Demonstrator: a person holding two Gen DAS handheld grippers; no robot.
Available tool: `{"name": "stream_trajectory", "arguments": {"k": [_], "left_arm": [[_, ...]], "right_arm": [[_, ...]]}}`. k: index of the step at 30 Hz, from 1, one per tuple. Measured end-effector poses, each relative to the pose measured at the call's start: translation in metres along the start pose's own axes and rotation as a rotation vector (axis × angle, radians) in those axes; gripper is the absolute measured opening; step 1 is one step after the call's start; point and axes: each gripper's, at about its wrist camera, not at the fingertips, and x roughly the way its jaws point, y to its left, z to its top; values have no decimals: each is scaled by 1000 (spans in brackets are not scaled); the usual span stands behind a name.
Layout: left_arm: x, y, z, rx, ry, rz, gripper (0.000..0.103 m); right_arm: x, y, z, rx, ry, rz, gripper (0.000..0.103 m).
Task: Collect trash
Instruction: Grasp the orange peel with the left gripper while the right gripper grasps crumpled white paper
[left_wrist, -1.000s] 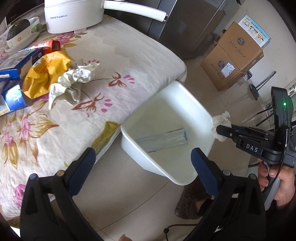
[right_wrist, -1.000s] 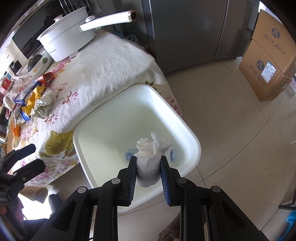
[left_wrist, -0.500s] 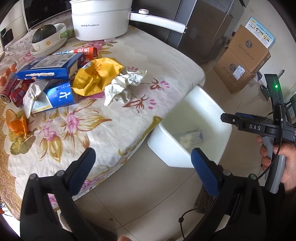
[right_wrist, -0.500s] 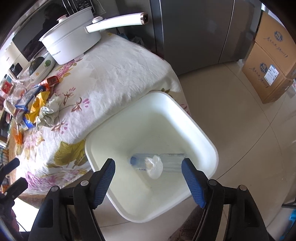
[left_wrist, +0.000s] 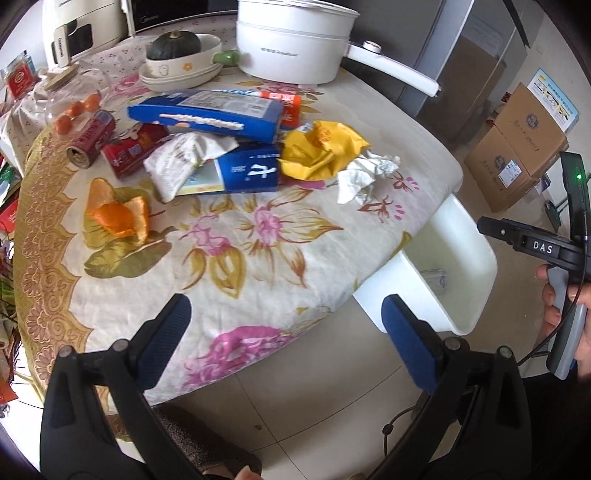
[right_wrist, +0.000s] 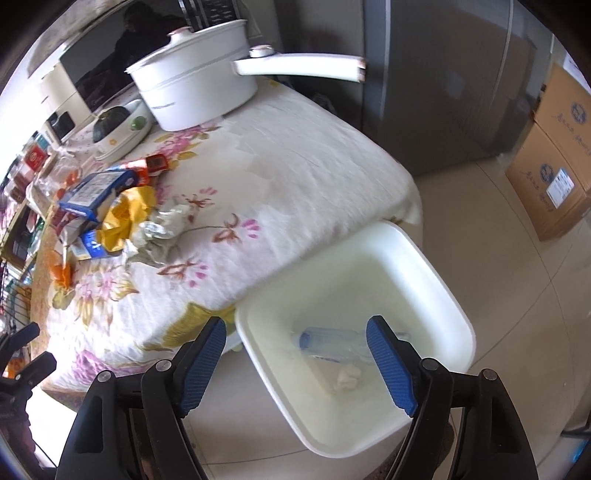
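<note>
Flowered cloth covered the table (left_wrist: 258, 240), and a white bin (right_wrist: 436, 266) stood on the tiled floor just beside its corner. Inside the bin lay a clear plastic bottle (right_wrist: 332, 341) and a small wad of tissue (right_wrist: 347, 376). The right gripper (right_wrist: 295, 354) hung above the bin's near edge, its jaws opening with nothing between them; the left gripper (left_wrist: 284, 325) was spread wide and empty over the table's edge. Most of the trash remained on the cloth: a crumpled white tissue (left_wrist: 365, 175) touching a yellow wrapper (left_wrist: 325, 149), two blue cartons (left_wrist: 207, 114) stacked against a crumpled white paper bag (left_wrist: 184, 162), a red can (left_wrist: 90, 138) on its side, and orange peel (left_wrist: 118, 218) nearer the front. A white pot (left_wrist: 295, 44) and a bowl holding a green squash (left_wrist: 177, 59) stood at the back and looked like no rubbish. The drop into the bin seemed done, so the step in hand was probably the turn to the pile. The crumpled white tissue lay nearest the bin; taking it would call for an open gripper brought down over it and closed gently, since it would crush easily.
</note>
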Motion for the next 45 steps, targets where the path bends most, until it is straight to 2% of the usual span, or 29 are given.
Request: {"name": "stream_trajectory", "arguments": {"k": [7,16,26,30,34,37,40,44,45], "left_arm": [[-9,46,-8,-78,-18,47,102],[-3,90,-13,-110,-52,162,102],[18,135,-4,-190,-129,205,102],[31,135,4,-168,-144,228,102],[43,135,16,-179,-157,208,102],[52,140,26,-235,-156,193,102],[61,146,34,-304,-154,193,102],[70,149,41,-337,-145,214,101],[73,148,41,-334,-139,213,100]], "right_arm": [[14,51,9,-80,-12,11,81],[44,96,24,-140,-34,20,81],[73,119,39,-120,-31,83,81],[81,122,44,-121,-26,87,81],[87,121,47,-111,-23,98,81],[90,122,47,-125,-20,102,80],[91,124,47,-141,-15,110,74],[92,126,46,-163,-2,130,55],[92,127,46,-169,2,134,44]]}}
